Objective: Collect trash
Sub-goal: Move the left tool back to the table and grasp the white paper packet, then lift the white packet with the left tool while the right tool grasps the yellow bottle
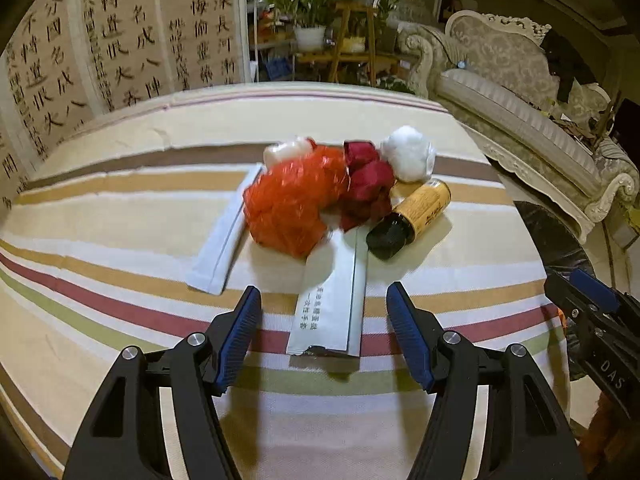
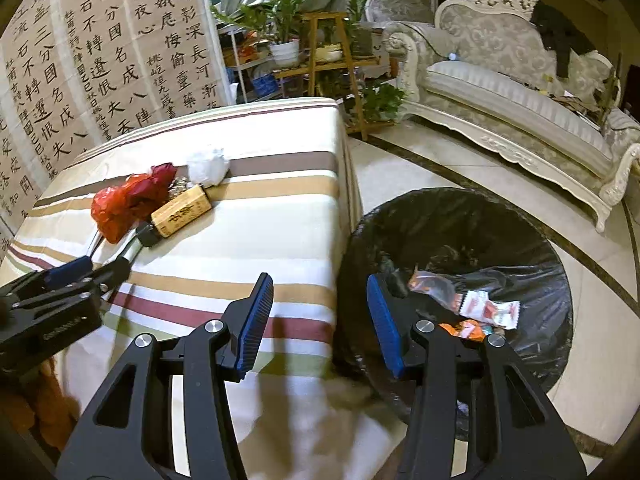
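1. Left wrist view: the left gripper (image 1: 324, 312) hangs over the striped desk (image 1: 120, 240) with its fingers (image 1: 244, 320) spread apart and nothing between the pads. They straddle the near end of a long white paper sleeve (image 1: 332, 308) printed with small characters, which suggests this flat piece is the intended pick.
2. Behind the sleeve the rest of the trash sits bunched in one heap near the desk's middle: a crumpled orange-red plastic bag (image 1: 292, 204), dark red crumpled wrapping (image 1: 368, 188), a white wad (image 1: 408, 156) and a yellow-labelled bottle with a black cap (image 1: 416, 212) lying on its side. A second white sleeve (image 1: 224, 236) lies flat to the left, its far end beside the bag.
3. The heap being grouped keeps each reach short; the sleeve's flatness probably calls for a low, edge-on approach.
4. Right wrist view: the right gripper (image 2: 320, 320) has its fingers (image 2: 256, 320) open and empty, poised over the desk's edge with one finger above the black-lined trash bin (image 2: 520, 240) on the floor beside the desk.
5. The bin already holds several wrappers (image 2: 488, 308), so part of the collecting looks done. Standing close to the desk's side, it keeps the carry short.
6. In this view the left gripper (image 2: 92, 268) appears at the left edge, pointed at the heap.
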